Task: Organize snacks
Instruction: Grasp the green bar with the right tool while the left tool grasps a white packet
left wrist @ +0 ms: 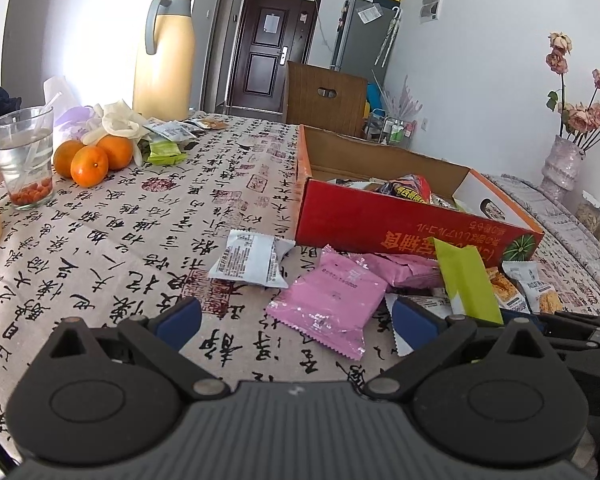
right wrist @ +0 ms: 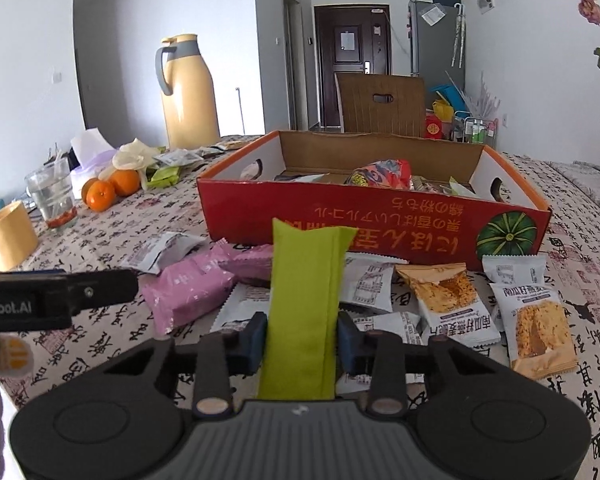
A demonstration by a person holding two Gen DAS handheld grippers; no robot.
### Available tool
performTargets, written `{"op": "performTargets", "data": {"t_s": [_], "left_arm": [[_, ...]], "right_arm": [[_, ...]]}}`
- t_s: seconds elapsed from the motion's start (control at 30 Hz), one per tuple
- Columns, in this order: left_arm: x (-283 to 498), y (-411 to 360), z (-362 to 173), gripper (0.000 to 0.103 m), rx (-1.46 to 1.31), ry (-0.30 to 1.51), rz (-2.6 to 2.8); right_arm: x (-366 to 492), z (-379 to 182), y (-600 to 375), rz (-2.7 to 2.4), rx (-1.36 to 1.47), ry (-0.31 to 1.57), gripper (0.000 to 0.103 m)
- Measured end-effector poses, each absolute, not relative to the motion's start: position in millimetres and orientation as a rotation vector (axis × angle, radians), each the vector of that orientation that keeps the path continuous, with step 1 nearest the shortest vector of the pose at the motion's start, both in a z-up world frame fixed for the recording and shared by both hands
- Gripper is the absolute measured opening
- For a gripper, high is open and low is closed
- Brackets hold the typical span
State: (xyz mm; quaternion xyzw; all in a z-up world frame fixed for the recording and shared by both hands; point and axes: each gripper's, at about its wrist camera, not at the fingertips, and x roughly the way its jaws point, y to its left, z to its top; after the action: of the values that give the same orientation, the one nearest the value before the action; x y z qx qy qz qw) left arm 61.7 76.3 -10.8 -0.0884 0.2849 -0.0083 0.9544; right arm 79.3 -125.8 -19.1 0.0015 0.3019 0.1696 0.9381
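My right gripper (right wrist: 302, 340) is shut on a long lime-green snack packet (right wrist: 304, 300), its blue pads pressing both sides; the packet sticks up in front of the red cardboard box (right wrist: 340, 212). Inside the box lie several snacks, among them a red-orange bag (right wrist: 384, 174). My left gripper (left wrist: 296, 320) is open just above the tablecloth, with a pink packet (left wrist: 332, 304) lying on the cloth ahead of its pads. A white packet (left wrist: 252, 260) lies to the left of the pink one. Orange-printed packets (right wrist: 536, 320) and more white ones lie before the box.
A yellow thermos jug (left wrist: 164, 52), a glass (left wrist: 24, 156), three oranges (left wrist: 90, 164) and more small packets stand at the far left of the table. A yellow mug (right wrist: 8, 236) is at the left edge, a flower vase (left wrist: 564, 160) at the right, a chair (left wrist: 324, 96) behind.
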Motion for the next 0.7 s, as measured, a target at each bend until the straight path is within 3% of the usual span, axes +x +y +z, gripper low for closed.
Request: {"op": "performTargets", "data": {"t_s": [0.7], "left_arm": [[111, 81, -7, 0.103, -0.086, 0.635, 0.074]], "right_arm": [[79, 10, -222, 0.153, 0.177, 0.482, 0.034]]}}
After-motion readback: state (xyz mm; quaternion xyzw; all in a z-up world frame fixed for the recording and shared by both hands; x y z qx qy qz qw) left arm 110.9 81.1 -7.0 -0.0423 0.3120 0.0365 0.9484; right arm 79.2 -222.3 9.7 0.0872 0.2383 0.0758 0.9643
